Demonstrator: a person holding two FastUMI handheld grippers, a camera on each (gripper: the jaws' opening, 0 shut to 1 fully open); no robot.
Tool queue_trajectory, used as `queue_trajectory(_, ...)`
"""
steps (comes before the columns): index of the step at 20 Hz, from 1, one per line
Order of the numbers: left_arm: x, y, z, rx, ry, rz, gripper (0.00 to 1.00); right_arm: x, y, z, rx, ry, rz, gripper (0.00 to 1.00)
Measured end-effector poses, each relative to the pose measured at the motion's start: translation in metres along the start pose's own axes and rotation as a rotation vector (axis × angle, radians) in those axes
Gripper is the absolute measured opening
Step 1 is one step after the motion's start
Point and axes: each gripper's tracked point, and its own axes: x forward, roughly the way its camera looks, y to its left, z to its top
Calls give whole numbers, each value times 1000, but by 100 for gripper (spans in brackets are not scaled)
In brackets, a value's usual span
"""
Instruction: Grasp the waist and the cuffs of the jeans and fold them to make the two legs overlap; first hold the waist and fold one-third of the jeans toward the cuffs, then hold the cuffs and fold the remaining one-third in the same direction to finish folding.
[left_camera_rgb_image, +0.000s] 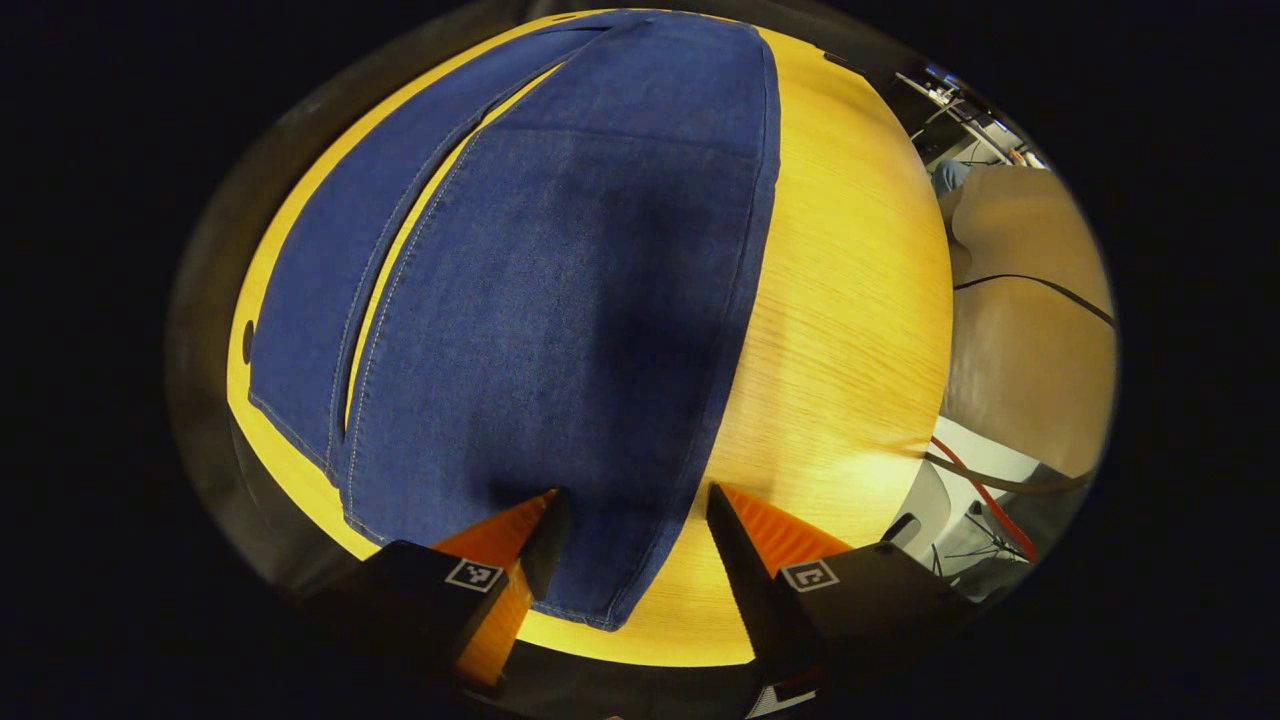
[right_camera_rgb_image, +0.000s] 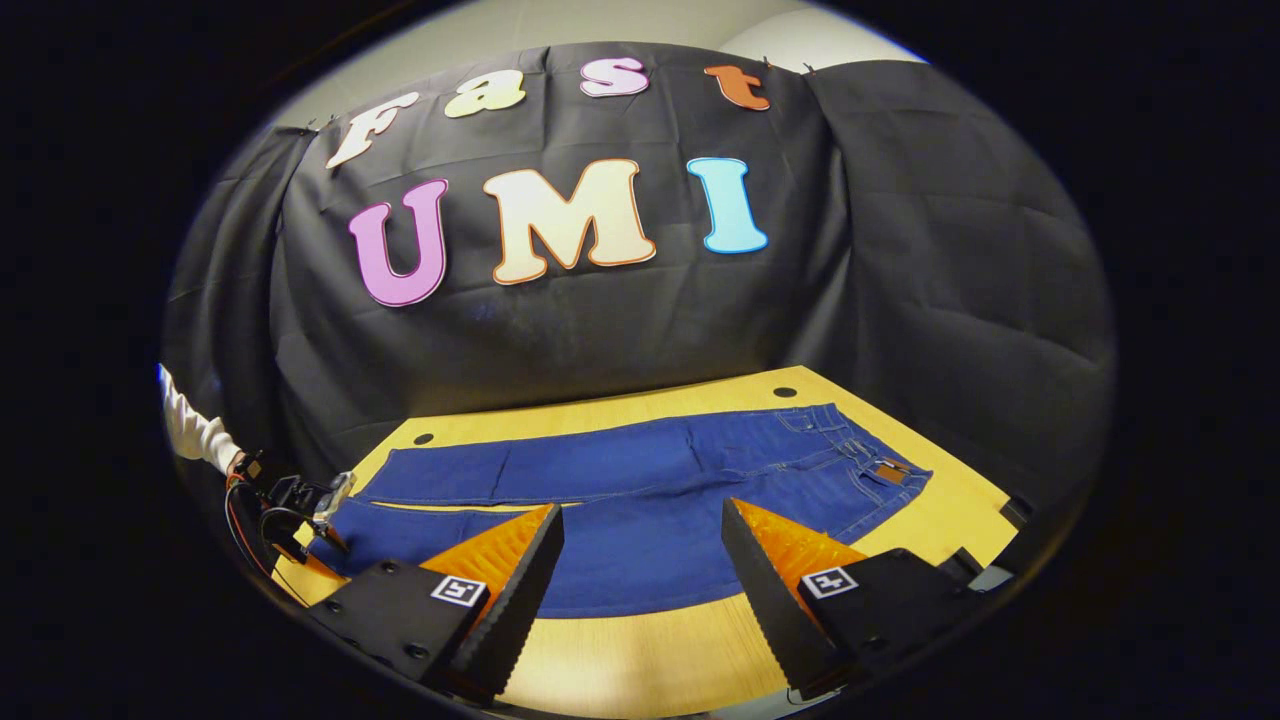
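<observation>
One pair of blue denim jeans (right_camera_rgb_image: 640, 480) lies flat on the yellow wooden table (right_camera_rgb_image: 650, 650), long axis running left-right in the right gripper view, cuffs left, waist right. Left gripper (left_camera_rgb_image: 630, 520) hovers spread over a cuff; right gripper (right_camera_rgb_image: 640, 540) is spread too, near the jeans' middle.

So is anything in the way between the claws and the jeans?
Nothing visible is. The left claw hangs open right over a cuff of the jeans, and the open right claw faces them across bare table.
</observation>
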Motion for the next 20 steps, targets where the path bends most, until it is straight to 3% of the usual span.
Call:
queue_trajectory(6, -2, 12, -2, 32, 27, 5, 54, 9, 2, 0, -4, 13, 10, 98)
queue_trajectory(11, -1, 24, -2, 29, 45, -1, 0, 12, -1, 1, 12, 17, -1, 98)
queue_trajectory(14, -3, 25, -2, 45, 43, -12, 0, 16, 2, 10, 47, 6, 0, 94)
queue_trajectory(19, -3, 26, -1, 55, 37, -31, 0, 30, 0, 54, 67, -56, 26, 98)
queue_trajectory(20, -3, 26, -1, 55, 41, -32, 0, 34, -2, 67, 56, -73, 35, 94)
